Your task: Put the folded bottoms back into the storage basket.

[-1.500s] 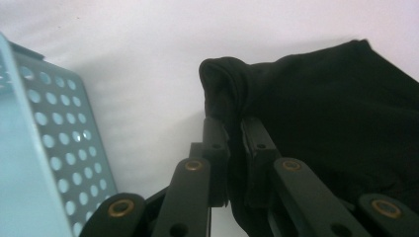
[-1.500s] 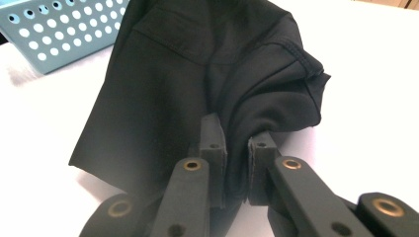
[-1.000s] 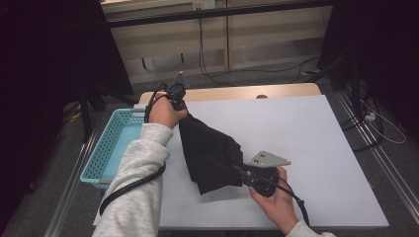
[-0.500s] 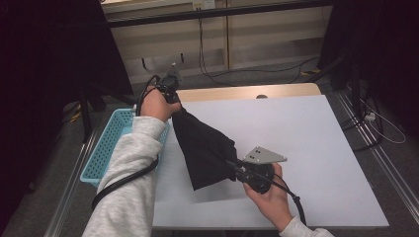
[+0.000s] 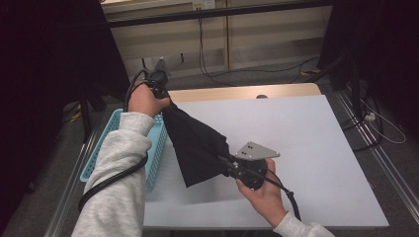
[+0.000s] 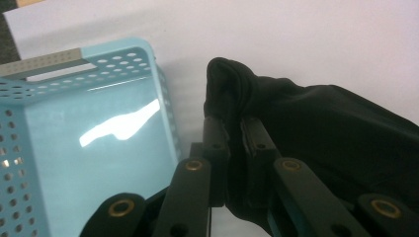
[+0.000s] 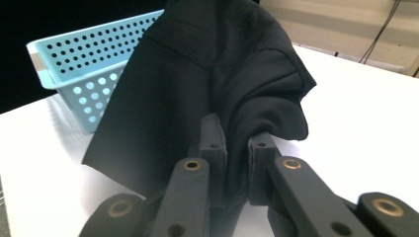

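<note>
Left hand (image 5: 144, 100) high, right hand (image 5: 264, 190) low

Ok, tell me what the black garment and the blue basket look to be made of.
Black garment: soft matte fabric, probably a knit or jersey; it folds, drapes and bunches where each tool pinches it. Blue basket: glossy moulded plastic, going by its rigid walls, its rows of punched holes and the bright reflection on its floor.

This looks like a lab or recording room. A plain white table (image 5: 306, 148) with a wood edge stands on grey carpet, black curtains (image 5: 44, 59) hang left and right of it, loose cables (image 5: 217, 74) trail on the floor behind it below pale wall panels, and metal rails (image 5: 390, 163) run beside it.
</note>
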`<move>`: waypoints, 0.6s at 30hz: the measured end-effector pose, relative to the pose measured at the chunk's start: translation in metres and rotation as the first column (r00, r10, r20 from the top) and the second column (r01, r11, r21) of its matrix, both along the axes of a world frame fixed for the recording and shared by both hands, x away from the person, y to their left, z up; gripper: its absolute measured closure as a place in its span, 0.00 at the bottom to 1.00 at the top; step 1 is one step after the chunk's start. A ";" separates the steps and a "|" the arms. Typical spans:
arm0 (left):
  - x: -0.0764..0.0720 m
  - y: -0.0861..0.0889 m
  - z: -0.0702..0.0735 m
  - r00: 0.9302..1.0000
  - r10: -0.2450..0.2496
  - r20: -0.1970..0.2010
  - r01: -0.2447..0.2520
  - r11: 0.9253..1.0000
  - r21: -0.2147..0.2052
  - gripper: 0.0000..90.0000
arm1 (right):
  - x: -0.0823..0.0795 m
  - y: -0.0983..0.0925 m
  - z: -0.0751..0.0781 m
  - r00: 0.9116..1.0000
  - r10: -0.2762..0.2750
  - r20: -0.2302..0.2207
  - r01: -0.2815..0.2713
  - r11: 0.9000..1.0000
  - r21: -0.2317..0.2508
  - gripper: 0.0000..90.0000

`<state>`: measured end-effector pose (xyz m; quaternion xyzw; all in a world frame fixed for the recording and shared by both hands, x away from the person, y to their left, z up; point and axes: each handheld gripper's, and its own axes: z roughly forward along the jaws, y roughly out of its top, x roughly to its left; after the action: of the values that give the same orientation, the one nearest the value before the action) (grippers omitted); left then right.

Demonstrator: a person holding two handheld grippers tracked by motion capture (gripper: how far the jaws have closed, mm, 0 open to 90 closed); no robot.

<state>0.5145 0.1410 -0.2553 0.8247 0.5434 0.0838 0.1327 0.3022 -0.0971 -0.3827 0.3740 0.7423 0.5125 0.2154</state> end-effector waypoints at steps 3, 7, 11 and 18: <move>0.000 0.002 0.005 1.000 0.011 0.008 -0.011 1.000 -0.002 0.92 | 0.001 0.003 0.004 1.000 0.005 0.007 -0.005 1.000 0.004 0.91; 0.000 0.007 0.008 1.000 0.019 0.018 -0.019 1.000 -0.006 0.92 | 0.001 0.007 0.009 1.000 0.010 0.018 -0.010 1.000 0.021 0.91; 0.000 0.010 0.012 1.000 0.023 0.015 -0.024 1.000 0.011 0.92 | 0.002 0.011 0.012 1.000 0.018 0.022 -0.019 1.000 0.018 0.91; 0.003 0.016 0.019 0.999 0.046 0.019 -0.046 0.998 0.030 0.92 | 0.005 0.021 0.017 0.999 0.035 0.035 -0.035 0.999 0.018 0.91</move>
<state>0.5176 0.1572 -0.2367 0.8130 0.5597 0.1027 0.1233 0.3068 -0.0762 -0.3657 0.3540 0.7402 0.5294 0.2157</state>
